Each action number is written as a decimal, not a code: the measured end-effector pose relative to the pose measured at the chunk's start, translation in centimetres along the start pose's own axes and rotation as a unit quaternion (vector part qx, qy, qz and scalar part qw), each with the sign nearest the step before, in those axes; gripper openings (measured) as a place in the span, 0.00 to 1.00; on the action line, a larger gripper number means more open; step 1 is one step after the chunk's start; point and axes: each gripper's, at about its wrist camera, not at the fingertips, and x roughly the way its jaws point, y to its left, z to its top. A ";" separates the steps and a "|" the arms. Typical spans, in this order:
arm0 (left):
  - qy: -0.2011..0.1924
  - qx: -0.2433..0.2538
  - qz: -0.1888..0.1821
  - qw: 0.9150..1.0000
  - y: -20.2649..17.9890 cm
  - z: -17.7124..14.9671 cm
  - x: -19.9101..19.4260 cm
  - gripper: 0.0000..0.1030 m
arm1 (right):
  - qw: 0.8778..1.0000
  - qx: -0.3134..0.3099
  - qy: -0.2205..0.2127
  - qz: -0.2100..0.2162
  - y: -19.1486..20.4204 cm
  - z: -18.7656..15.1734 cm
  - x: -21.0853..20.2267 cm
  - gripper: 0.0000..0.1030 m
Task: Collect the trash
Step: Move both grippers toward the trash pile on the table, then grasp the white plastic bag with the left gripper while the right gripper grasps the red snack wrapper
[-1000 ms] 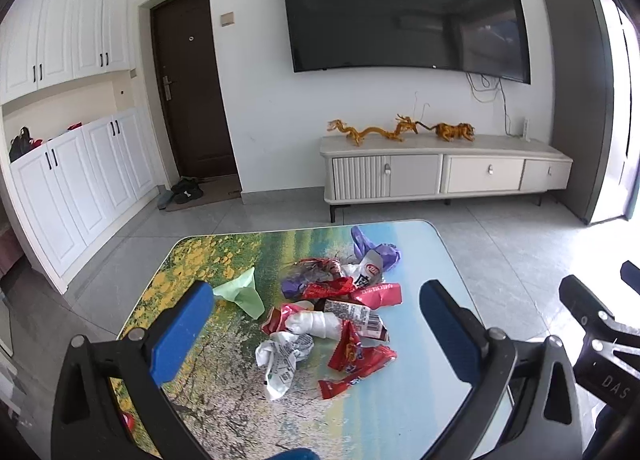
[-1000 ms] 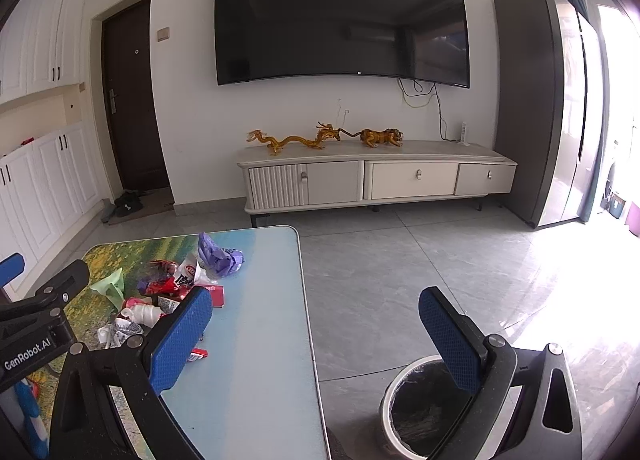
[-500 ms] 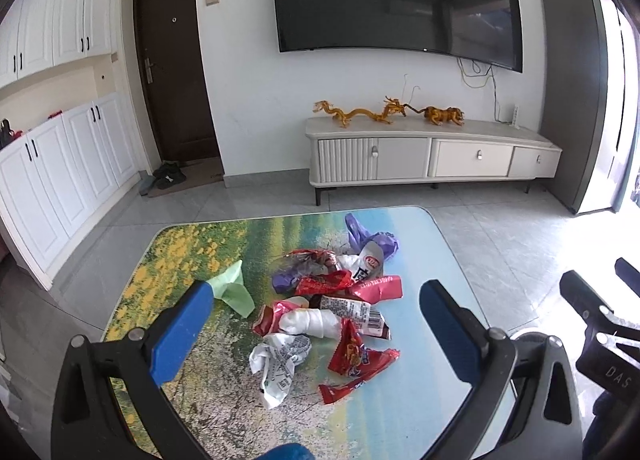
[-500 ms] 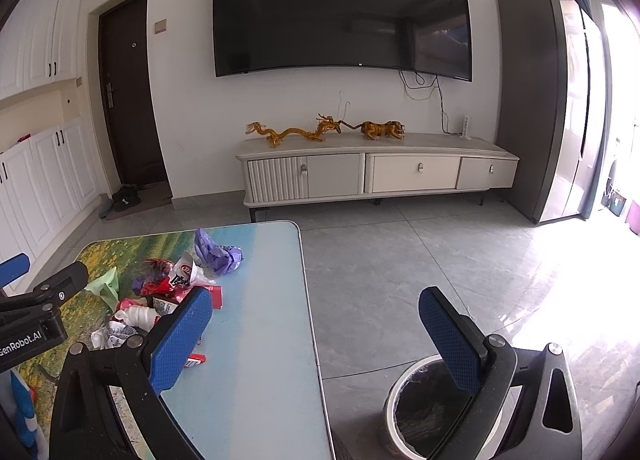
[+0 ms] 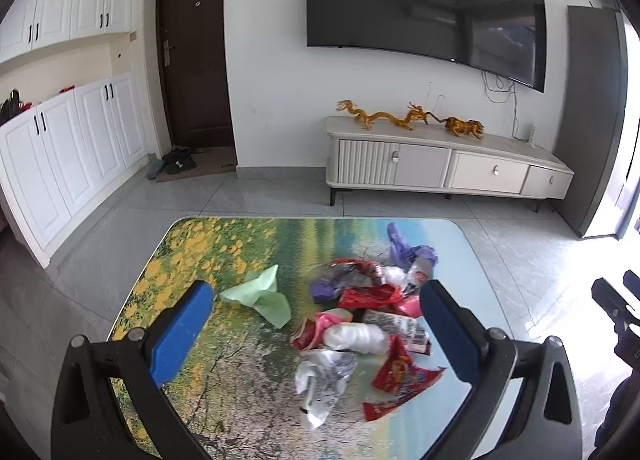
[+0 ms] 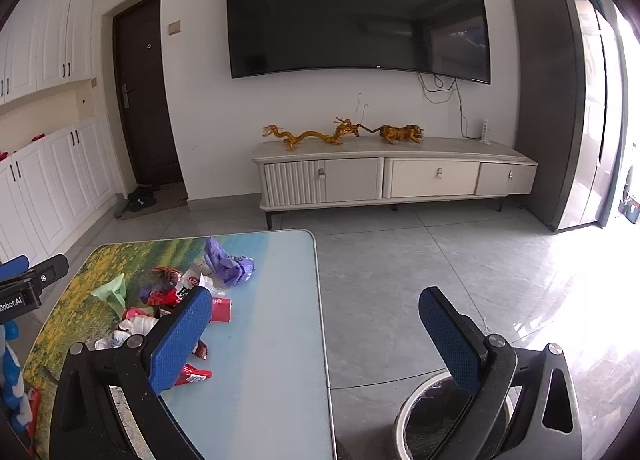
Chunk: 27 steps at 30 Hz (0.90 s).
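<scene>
The heap of wrappers (image 5: 360,312) lies on the picture-printed table (image 5: 192,244), toward its right half: red foil packets, a crumpled white one (image 5: 320,378) at the near edge, a purple bag (image 5: 408,250) at about 1 o'clock from the heap's middle, and a pale green scrap (image 5: 262,296) apart from the rest at 9 o'clock. The left gripper (image 5: 316,332) hangs above the heap with its jaws spread wide and nothing between them, the pile framed in the gap. The right gripper (image 6: 316,334) is likewise wide open and empty, held off the table's right edge; below it, at 5 o'clock in the right wrist view, stands the bin (image 6: 412,412) on the floor, close beside the table. No piece has yet been lifted, so the step in hand looks like the approach to a first pick. The next move probably calls for lowering the left gripper onto one near piece, the white wrapper or the red packet (image 5: 400,384), closing on it firmly since such foil is thin and slippery, then carrying it rightward over the bin.
</scene>
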 end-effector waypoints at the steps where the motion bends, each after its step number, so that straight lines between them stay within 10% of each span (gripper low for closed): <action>1: 0.002 -0.002 -0.001 1.000 0.3 -0.2 0.2 1.00 | 1.000 0.000 0.002 0.008 0.0 0.0 0.2 1.00; 8: 0.032 -0.009 -0.018 0.999 2.0 -2.5 1.9 0.99 | 0.993 -0.003 0.049 0.109 1.3 -0.9 2.4 0.98; 15: 0.095 -0.005 -0.046 0.994 1.7 -5.9 5.9 0.89 | 0.969 -0.035 0.119 0.212 4.4 -3.4 5.5 0.72; 27: 0.144 -0.005 -0.077 0.987 2.0 -8.5 9.7 0.76 | 0.943 -0.090 0.166 0.276 9.6 -5.5 8.4 0.61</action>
